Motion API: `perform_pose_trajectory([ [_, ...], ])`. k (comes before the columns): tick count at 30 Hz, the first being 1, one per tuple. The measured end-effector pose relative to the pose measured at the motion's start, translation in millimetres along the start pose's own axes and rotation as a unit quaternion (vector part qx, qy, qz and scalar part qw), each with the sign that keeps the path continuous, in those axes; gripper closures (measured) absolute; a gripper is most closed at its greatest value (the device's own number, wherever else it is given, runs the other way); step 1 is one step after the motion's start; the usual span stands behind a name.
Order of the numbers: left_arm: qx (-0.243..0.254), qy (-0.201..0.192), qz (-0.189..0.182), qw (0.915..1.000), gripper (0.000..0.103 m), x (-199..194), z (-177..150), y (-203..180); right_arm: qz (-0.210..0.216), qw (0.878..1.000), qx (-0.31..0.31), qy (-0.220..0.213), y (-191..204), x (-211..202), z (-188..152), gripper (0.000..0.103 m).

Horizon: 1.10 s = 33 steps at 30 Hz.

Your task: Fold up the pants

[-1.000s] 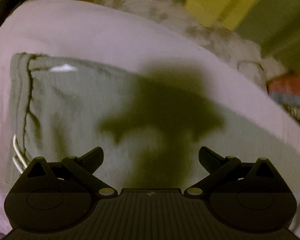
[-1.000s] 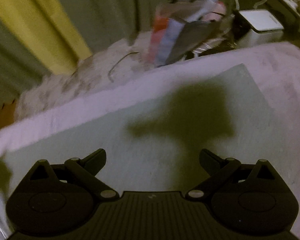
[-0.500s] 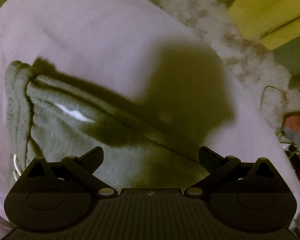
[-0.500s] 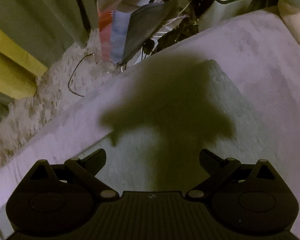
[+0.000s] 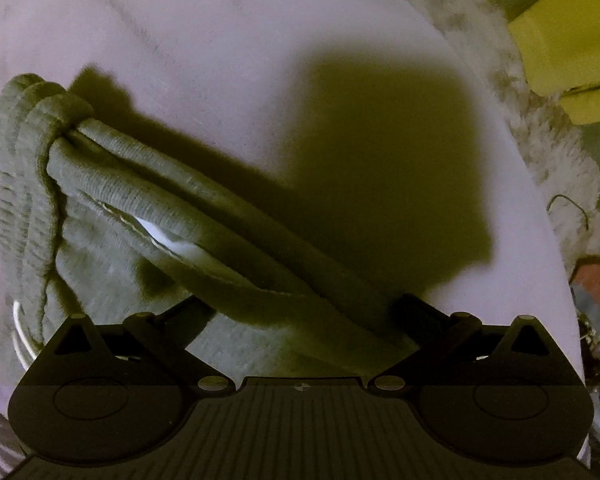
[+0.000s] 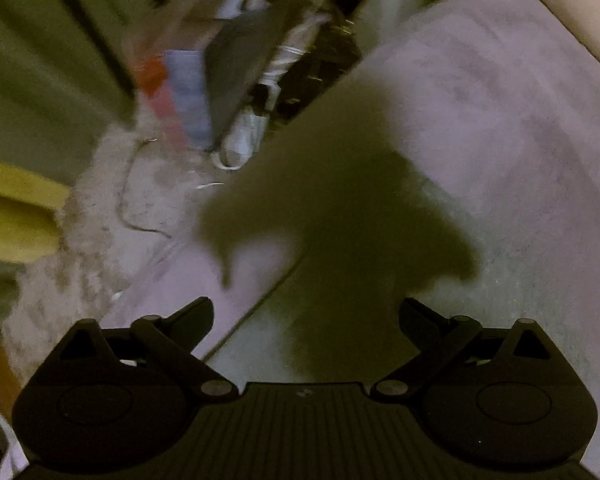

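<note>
Grey-green pants (image 5: 100, 264) lie on a pale purple bed cover (image 5: 220, 40). In the left wrist view their ribbed waistband (image 5: 172, 184) runs diagonally, with a white label (image 5: 156, 236) inside and a white drawstring (image 5: 18, 332) at the left. My left gripper (image 5: 300, 312) is open, just above the waistband edge, holding nothing. In the right wrist view the leg end of the pants (image 6: 480, 320) lies flat on the cover (image 6: 500, 80). My right gripper (image 6: 304, 316) is open, over the pants' left edge, empty.
A shaggy cream rug (image 6: 60, 260) lies beside the bed, also in the left wrist view (image 5: 560, 168). Bags and clutter (image 6: 204, 92) with cables stand on the floor past the bed edge. Yellow panels (image 5: 572, 40) stand at the far side.
Both grippers have dropped closer to the pants and swung outward: the left toward the waistband edge, the right toward the leg's edge. Both stay open.
</note>
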<state>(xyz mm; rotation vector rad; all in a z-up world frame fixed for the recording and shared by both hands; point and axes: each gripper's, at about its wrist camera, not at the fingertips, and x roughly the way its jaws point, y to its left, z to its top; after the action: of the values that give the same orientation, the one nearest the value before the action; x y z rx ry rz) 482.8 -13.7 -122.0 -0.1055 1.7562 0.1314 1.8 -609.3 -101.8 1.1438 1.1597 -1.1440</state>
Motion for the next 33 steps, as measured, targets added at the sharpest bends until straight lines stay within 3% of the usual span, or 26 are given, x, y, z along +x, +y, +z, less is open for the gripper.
perform_pose_trajectory([
  [3,0.012,-0.001,-0.002,0.9999,0.0,0.4,-1.1,-1.6,-0.052,0.999,0.001,-0.004,0.1,12.5,5.3,0.025],
  [5,0.019,-0.003,-0.003,0.9998,0.004,-2.9,-0.7,-1.7,-0.059,0.998,-0.009,-0.011,1.1,14.7,3.8,0.029],
  [8,0.015,-0.012,-0.01,0.9998,0.016,-8.1,1.2,2.3,-0.075,0.996,-0.043,-0.031,4.6,9.3,-1.8,0.049],
  [10,0.019,-0.02,-0.012,0.9996,0.027,-11.0,0.3,4.3,-0.078,0.994,-0.06,-0.04,7.8,6.6,-4.9,0.069],
  [11,0.021,-0.024,-0.015,0.9994,0.031,-12.9,-0.8,4.4,-0.079,0.994,-0.066,-0.044,6.7,4.4,-6.2,0.073],
  [13,0.047,-0.036,-0.021,0.998,0.047,-20.0,-7.3,4.2,-0.075,0.993,-0.077,-0.05,4.9,1.4,-8.0,0.087],
  [14,0.061,-0.042,-0.024,0.997,0.049,-22.2,-10.1,3.3,-0.069,0.993,-0.078,-0.052,3.1,-0.1,-9.1,0.09],
  [20,0.034,-0.05,-0.057,0.9965,0.081,-29.5,-12.8,33.9,-0.012,0.996,-0.055,-0.063,-20.3,-1.3,-13.8,0.095],
  [27,0.044,-0.067,-0.108,0.9909,0.09,-42.2,-33.2,63.1,0.056,0.994,-0.023,-0.086,-49.3,-20.2,-24.2,0.097],
  [33,0.06,-0.097,-0.122,0.986,0.091,-63.5,-57.7,87.5,0.099,0.987,-0.035,-0.124,-72.2,-59.6,-45.2,0.097],
])
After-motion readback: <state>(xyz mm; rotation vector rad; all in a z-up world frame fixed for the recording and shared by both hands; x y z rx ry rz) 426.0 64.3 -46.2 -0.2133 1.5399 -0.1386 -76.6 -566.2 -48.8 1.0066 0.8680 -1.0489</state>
